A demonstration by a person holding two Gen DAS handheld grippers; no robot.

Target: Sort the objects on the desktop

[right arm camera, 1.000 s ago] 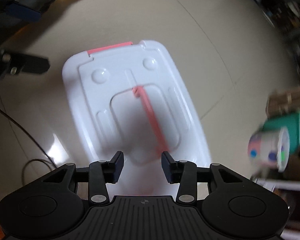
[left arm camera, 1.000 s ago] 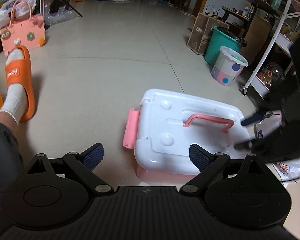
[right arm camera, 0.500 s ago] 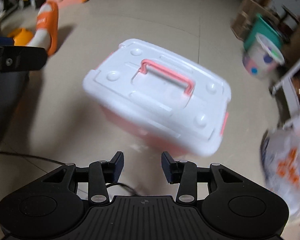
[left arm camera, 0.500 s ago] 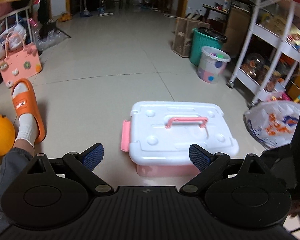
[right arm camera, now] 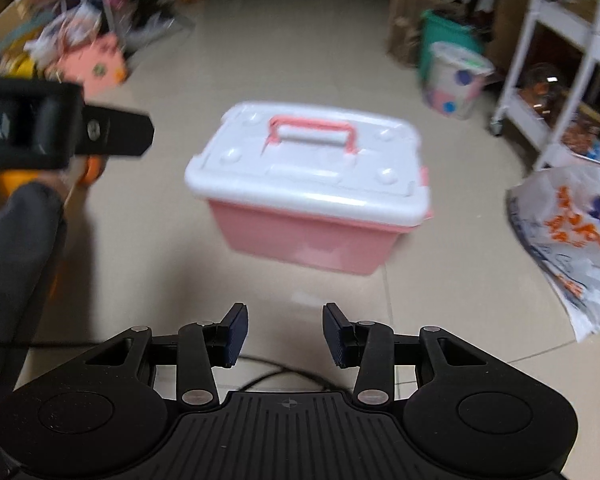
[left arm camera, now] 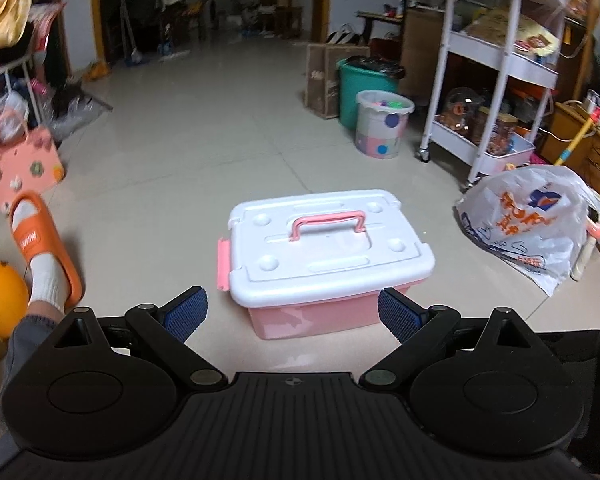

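A pink storage box point(left arm camera: 324, 312) with a white lid point(left arm camera: 324, 240) and a pink handle point(left arm camera: 327, 221) stands closed on the tiled floor; the right wrist view shows the same box point(right arm camera: 304, 236) a little further off. My left gripper point(left arm camera: 293, 313) hangs wide open just in front of the box, nothing between its blue pads. Back from the box, my right gripper point(right arm camera: 284, 334) is open by a narrow gap and empty. The left gripper's finger point(right arm camera: 112, 132) shows at the left of the right wrist view.
A printed white plastic bag point(left arm camera: 528, 228) lies right of the box. Behind it stand a white wheeled shelf cart point(left arm camera: 496, 80), a dotted bucket point(left arm camera: 382, 128) and a green bin point(left arm camera: 364, 88). A person's foot in an orange slipper point(left arm camera: 44, 248) and a pink handbag point(left arm camera: 24, 164) are at the left.
Both grippers have drawn back and risen from the box and rolled level. The right one was over the lid near the handle; it now stands clear. Neither opening has changed.
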